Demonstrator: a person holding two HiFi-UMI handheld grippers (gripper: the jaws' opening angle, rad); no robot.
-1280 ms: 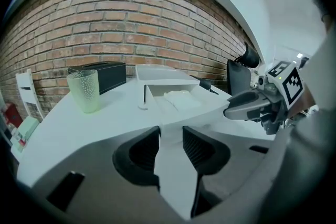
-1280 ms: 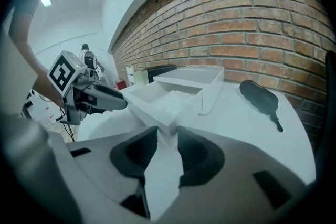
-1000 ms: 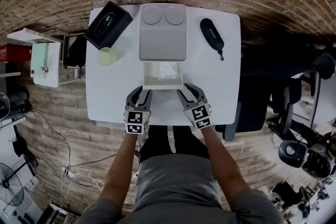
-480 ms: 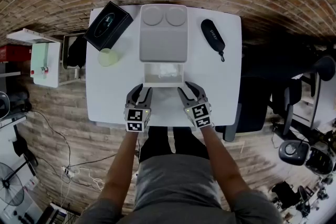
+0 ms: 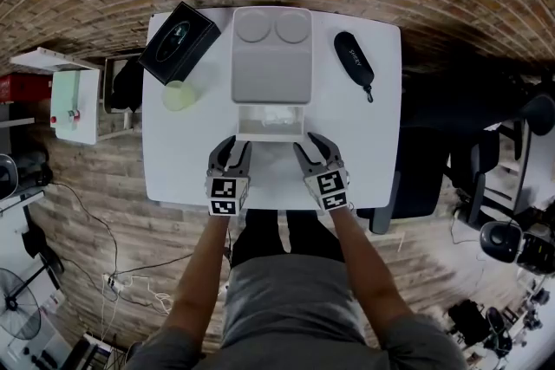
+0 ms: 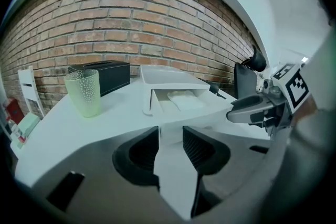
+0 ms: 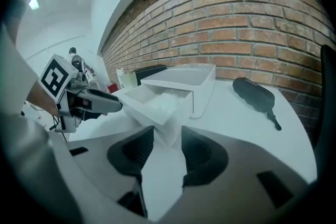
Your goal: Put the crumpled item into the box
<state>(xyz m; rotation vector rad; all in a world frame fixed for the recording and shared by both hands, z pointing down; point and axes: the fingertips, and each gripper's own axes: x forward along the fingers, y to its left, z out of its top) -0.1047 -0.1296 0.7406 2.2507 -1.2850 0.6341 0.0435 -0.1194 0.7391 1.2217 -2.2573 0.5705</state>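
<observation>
A grey box (image 5: 271, 65) stands on the white table (image 5: 178, 156), with its white drawer (image 5: 270, 135) pulled out toward me. The crumpled white item (image 5: 276, 117) lies inside the drawer, and both gripper views show it there too (image 6: 185, 99) (image 7: 160, 105). My left gripper (image 5: 232, 148) is open at the drawer's front left corner, with only white surface in its gap (image 6: 170, 131). At the front right corner my right gripper (image 5: 310, 146) is open too. Its jaws have just been opening, and the drawer's corner (image 7: 144, 108) points into their gap (image 7: 168, 134).
A black box (image 5: 178, 41) and a pale green cup (image 5: 177, 94) stand left of the grey box. A black glasses case (image 5: 351, 55) lies to its right. A brick wall borders the far table edge, a dark chair (image 5: 421, 173) stands right, and a white stand (image 5: 74, 104) stands left.
The drawer sticks out a little less than a second ago. Both grippers stay at its front corners and have barely shifted.
</observation>
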